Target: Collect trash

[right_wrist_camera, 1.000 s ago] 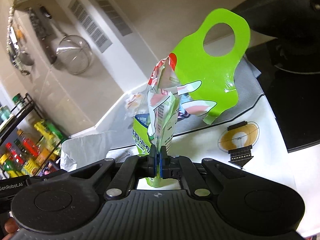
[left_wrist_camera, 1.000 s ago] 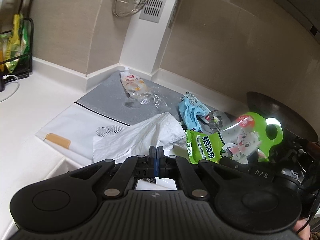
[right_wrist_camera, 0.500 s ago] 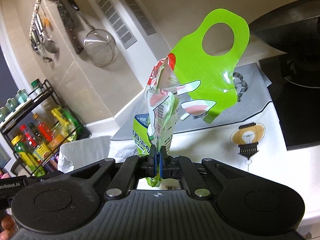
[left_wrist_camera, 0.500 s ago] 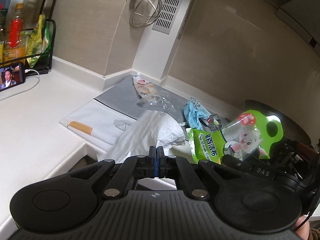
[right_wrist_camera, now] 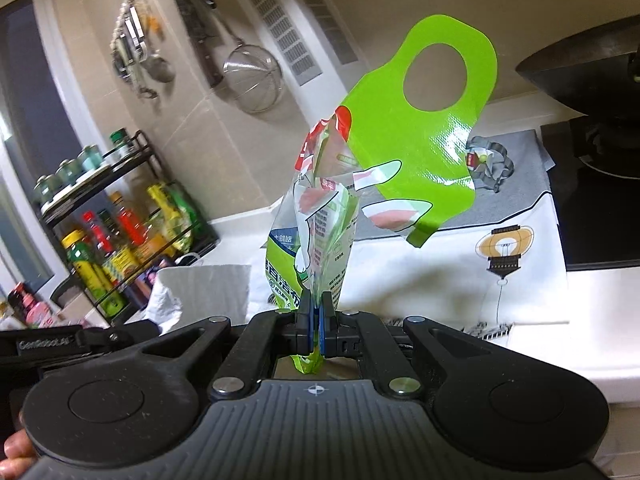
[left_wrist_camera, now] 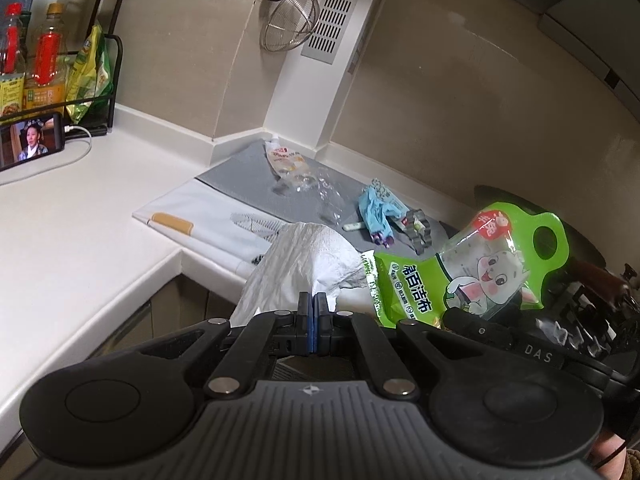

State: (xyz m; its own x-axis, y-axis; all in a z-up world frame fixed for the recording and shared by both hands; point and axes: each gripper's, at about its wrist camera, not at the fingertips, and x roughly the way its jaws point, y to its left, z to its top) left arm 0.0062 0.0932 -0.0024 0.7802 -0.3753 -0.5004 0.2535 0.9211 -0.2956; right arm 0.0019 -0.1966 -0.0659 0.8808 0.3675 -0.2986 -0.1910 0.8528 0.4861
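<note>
Left hand-held gripper [left_wrist_camera: 314, 300] pinching white bag [left_wrist_camera: 304, 256]; right [right_wrist_camera: 316, 300] pinching green wrapper [right_wrist_camera: 400, 128], bottom hidden

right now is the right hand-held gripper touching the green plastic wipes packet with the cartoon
Touching. The right wrist view shows the right hand-held gripper with its jaws closed on the lower edge of the green plastic wipes packet, which stands up from between them.

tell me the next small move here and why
Probably carry both loads off the counter toward a bin: the left claw is shut on the white paper towel, the right claw on the green wipes bag. No bin shows.
</note>
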